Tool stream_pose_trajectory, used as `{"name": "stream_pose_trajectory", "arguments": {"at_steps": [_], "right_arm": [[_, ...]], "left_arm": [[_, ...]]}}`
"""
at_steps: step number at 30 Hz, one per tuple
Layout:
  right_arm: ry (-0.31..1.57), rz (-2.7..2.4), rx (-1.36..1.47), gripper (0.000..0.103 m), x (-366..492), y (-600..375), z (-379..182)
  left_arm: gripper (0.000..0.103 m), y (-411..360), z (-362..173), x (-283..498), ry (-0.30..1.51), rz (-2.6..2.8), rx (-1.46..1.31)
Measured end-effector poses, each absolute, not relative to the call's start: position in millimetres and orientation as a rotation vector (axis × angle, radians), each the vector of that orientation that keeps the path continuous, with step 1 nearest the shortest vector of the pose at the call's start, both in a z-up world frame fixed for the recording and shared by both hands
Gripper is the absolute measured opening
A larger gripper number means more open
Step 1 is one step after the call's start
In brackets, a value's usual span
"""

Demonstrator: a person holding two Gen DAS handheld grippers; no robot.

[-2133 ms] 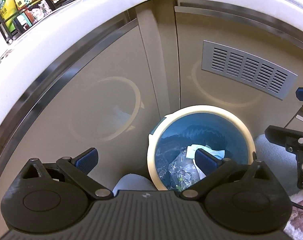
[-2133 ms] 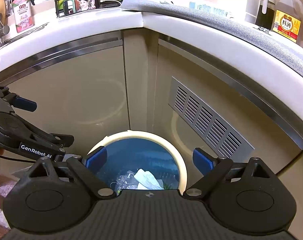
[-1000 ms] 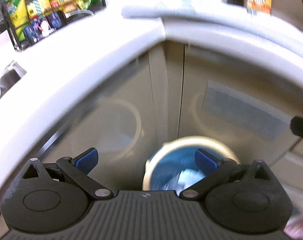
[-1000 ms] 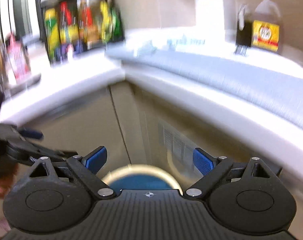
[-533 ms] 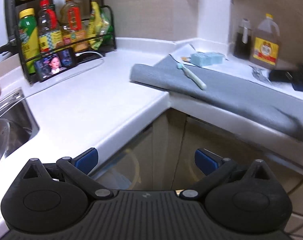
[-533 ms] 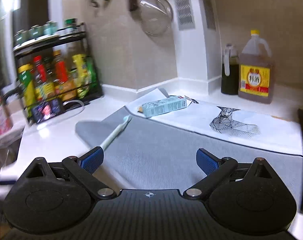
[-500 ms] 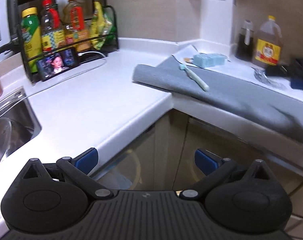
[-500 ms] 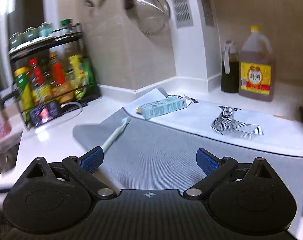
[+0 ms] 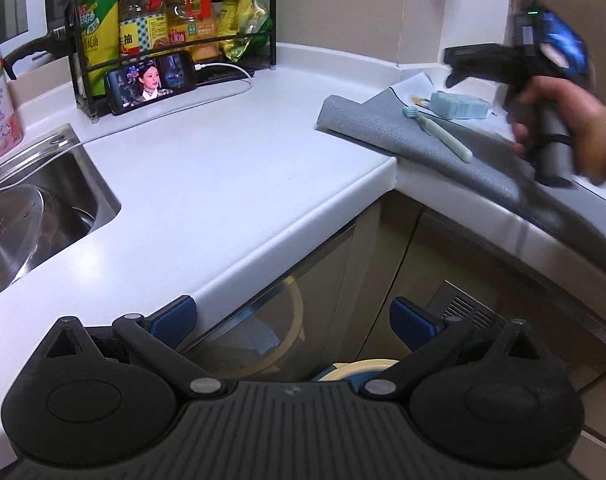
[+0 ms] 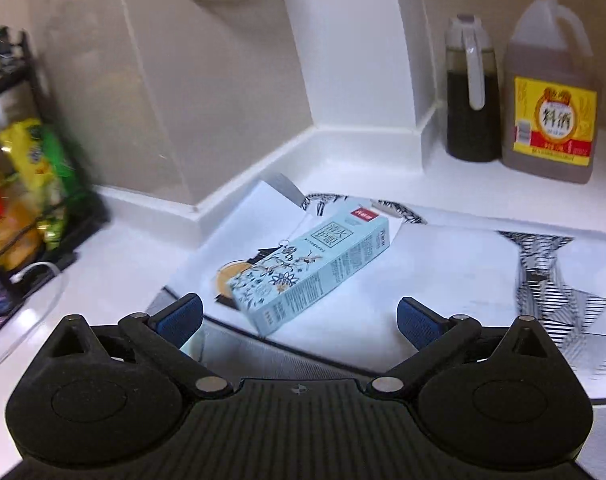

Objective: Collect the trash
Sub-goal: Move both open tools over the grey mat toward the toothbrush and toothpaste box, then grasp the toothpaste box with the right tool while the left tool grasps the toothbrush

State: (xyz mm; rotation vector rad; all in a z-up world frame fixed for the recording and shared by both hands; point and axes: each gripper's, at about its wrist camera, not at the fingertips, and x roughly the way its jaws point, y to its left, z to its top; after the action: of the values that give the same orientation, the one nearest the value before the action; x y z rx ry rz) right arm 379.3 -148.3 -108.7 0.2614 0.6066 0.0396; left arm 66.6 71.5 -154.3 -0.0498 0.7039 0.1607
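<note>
A light blue drink carton point(image 10: 311, 268) lies on its side on a white printed sheet point(image 10: 463, 264), just ahead of my right gripper point(image 10: 299, 316). Its jaws are opening, wide apart, and nothing sits between the pads. The left wrist view shows the same carton point(image 9: 459, 105) beyond a pale green toothbrush point(image 9: 439, 132) on a grey mat point(image 9: 383, 128). My left gripper point(image 9: 293, 318) hangs open and empty in front of the cabinet. The cream rim of the blue trash bin point(image 9: 363, 366) peeks out below it. A person's hand point(image 9: 583, 136) holds the right gripper over the mat.
A steel sink point(image 9: 43, 216) with a pot lid lies at the left. A wire rack of bottles point(image 9: 163, 20) and a phone point(image 9: 151, 80) stand at the back. A dark sauce jug point(image 10: 469, 92) and a cooking wine bottle point(image 10: 551, 92) stand behind the carton.
Both grippers have risen from over the trash bin to counter height. The right one has swung toward the corner, so the carton now looms close ahead of it.
</note>
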Motion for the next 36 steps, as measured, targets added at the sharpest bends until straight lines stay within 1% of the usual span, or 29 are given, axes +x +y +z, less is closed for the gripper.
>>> {"name": "stream_pose_trajectory", "arguments": {"at_steps": [3, 7, 8, 9, 11, 13, 15, 18, 22, 25, 26, 27, 28, 29, 30, 33, 36], "right_arm": [[0.606, -0.012, 0.258, 0.103, 401.1, -139.4, -113.4], [0.65, -0.037, 0.27, 0.103, 428.8, -129.2, -118.6], [0.667, -0.049, 0.254, 0.1, 433.3, -126.7, -119.9], [0.68, -0.066, 0.23, 0.087, 436.0, -125.0, -121.2], [0.688, -0.078, 0.216, 0.065, 432.9, -128.1, -121.7], [0.686, -0.078, 0.204, 0.059, 421.8, -136.7, -119.9], [0.672, -0.07, 0.156, 0.048, 404.7, -149.1, -117.0], [0.666, -0.024, 0.135, 0.042, 370.7, -181.8, -115.3], [0.678, 0.003, 0.153, 0.042, 326.9, -228.1, -121.6], [0.648, 0.036, 0.12, 0.043, 306.8, -242.7, -126.9], [0.633, 0.042, 0.103, 0.049, 304.3, -243.4, -127.2], [0.621, 0.045, 0.083, 0.061, 304.0, -243.4, -127.0], [0.611, 0.047, 0.071, 0.069, 305.9, -243.4, -125.6], [0.595, 0.051, 0.064, 0.083, 308.0, -243.1, -123.0], [0.574, 0.06, 0.051, 0.089, 310.2, -240.8, -120.3], [0.552, 0.098, 0.006, 0.093, 323.3, -230.5, -111.6], [0.574, 0.104, -0.019, 0.094, 342.1, -217.0, -111.1]], "left_arm": [[0.103, 71.8, -153.3, 65.4, 0.7, 0.156, -0.045], [0.103, 72.7, -149.2, 68.9, 0.702, 0.15, -0.06], [0.103, 72.3, -147.1, 69.9, 0.7, 0.15, -0.059], [0.103, 72.0, -144.3, 71.6, 0.695, 0.149, -0.059], [0.103, 70.9, -137.1, 75.2, 0.68, 0.143, -0.057], [0.103, 68.7, -128.4, 81.2, 0.663, 0.132, -0.059], [0.103, 64.3, -117.9, 92.2, 0.647, 0.113, -0.061], [0.103, 50.9, -100.2, 112.0, 0.62, 0.072, -0.055], [0.103, 20.5, -78.9, 153.6, 0.604, -0.013, -0.033], [0.103, -6.9, -72.3, 195.8, 0.604, -0.07, -0.02], [0.103, -15.3, -73.3, 212.5, 0.619, -0.093, -0.019], [0.103, -22.5, -75.1, 228.4, 0.629, -0.096, -0.021], [0.103, -29.3, -77.6, 243.4, 0.637, -0.094, -0.016], [0.103, -35.2, -80.1, 257.7, 0.648, -0.091, -0.011], [0.103, -36.7, -84.4, 270.4, 0.658, -0.087, -0.009], [0.103, -38.8, -96.9, 302.7, 0.724, -0.102, -0.029], [0.103, -36.6, -109.3, 323.5, 0.783, -0.078, -0.045]]}}
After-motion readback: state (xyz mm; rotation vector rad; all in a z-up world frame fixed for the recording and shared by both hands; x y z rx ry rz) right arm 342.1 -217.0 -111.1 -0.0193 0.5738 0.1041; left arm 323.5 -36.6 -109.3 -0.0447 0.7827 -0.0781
